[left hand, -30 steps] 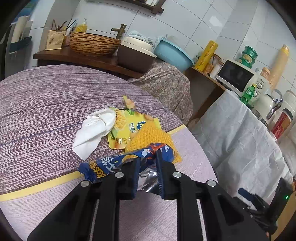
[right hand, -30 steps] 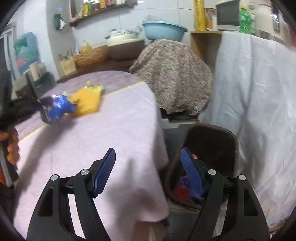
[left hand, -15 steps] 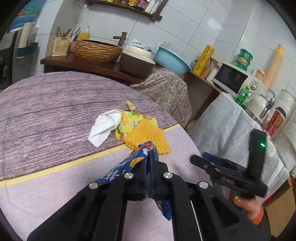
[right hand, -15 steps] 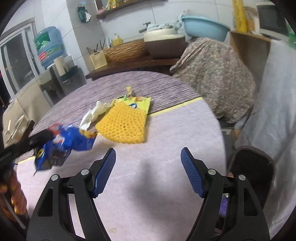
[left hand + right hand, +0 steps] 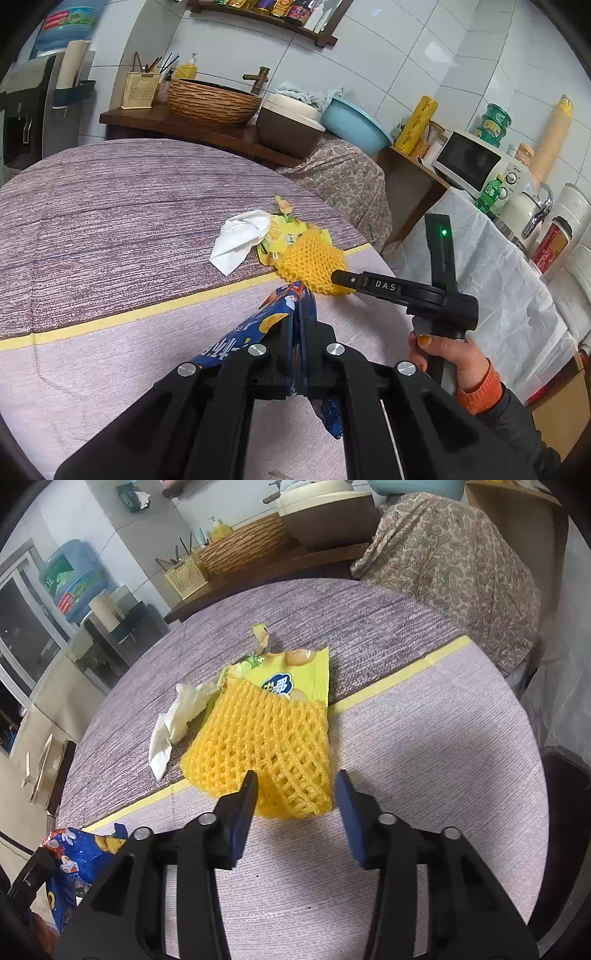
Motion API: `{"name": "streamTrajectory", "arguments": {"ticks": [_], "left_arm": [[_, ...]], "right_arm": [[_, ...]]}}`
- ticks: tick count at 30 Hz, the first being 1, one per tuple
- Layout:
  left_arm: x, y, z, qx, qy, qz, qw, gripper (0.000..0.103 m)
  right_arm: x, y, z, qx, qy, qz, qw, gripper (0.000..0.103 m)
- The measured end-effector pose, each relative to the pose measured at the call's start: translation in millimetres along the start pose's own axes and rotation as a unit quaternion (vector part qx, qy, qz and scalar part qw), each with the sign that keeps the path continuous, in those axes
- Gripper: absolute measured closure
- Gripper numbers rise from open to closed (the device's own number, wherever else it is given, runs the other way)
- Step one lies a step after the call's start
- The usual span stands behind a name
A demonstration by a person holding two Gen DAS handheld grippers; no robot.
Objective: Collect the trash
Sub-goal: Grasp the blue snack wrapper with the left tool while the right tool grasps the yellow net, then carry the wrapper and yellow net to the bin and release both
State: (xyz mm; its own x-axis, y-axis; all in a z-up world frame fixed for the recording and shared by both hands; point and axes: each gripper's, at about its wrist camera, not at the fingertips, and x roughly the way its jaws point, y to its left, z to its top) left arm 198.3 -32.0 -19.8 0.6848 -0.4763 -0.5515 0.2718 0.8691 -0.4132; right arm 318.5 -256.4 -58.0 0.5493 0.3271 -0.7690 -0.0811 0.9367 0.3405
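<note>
My left gripper [image 5: 300, 297] is shut on a crumpled blue snack wrapper [image 5: 251, 332], held just above the purple tablecloth [image 5: 92, 221]; that wrapper also shows at the lower left of the right wrist view [image 5: 74, 853]. My right gripper [image 5: 295, 779] points down at the near edge of a yellow foam net [image 5: 266, 738]. Its jaws are closing, with the net's corner between them and the pads not pressing on it. The net lies partly on a yellow snack wrapper [image 5: 295, 675], beside a white tissue [image 5: 177, 716]. In the left wrist view the right gripper [image 5: 338, 276] reaches the net [image 5: 314, 258].
A dark bin [image 5: 565, 830] stands past the table's right edge. Behind the table are a cloth-covered mound [image 5: 343, 177], a wooden counter [image 5: 155, 122] with a basket, and a white-draped counter [image 5: 498, 277] with a microwave. A hand [image 5: 447, 350] in an orange cuff holds the right gripper.
My left gripper shut on the blue wrapper and drew it back off the pile. The right gripper swung from over the bin to the yellow net and its jaws narrowed.
</note>
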Motion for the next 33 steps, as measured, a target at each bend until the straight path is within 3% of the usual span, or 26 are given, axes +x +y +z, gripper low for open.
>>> {"name": "streamTrajectory", "arguments": {"ticks": [4,13,22,33], "left_arm": [[0,-1,-2,0.002,0.001,-0.002,1.0,0.099],[-2,-21,-6,0.018,0.005,-0.019,0.9996,0.099],[10,-75,-16,0.066,0.02,-0.057,0.996,0.099],[61,-170,-37,0.141,0.066,-0.123,0.9801,0.099]], "right_arm": [[-2,-1,-3,-0.003,-0.004,0.007,1.0,0.085],[-67,-7,-32,-0.021,-0.062,0.011,0.998,0.087],[-139,-33,-80,-0.037,-0.149,-0.087,0.984,0.087],[-200,-136,-142,0.072,-0.188,-0.192,0.961,0.087]]}}
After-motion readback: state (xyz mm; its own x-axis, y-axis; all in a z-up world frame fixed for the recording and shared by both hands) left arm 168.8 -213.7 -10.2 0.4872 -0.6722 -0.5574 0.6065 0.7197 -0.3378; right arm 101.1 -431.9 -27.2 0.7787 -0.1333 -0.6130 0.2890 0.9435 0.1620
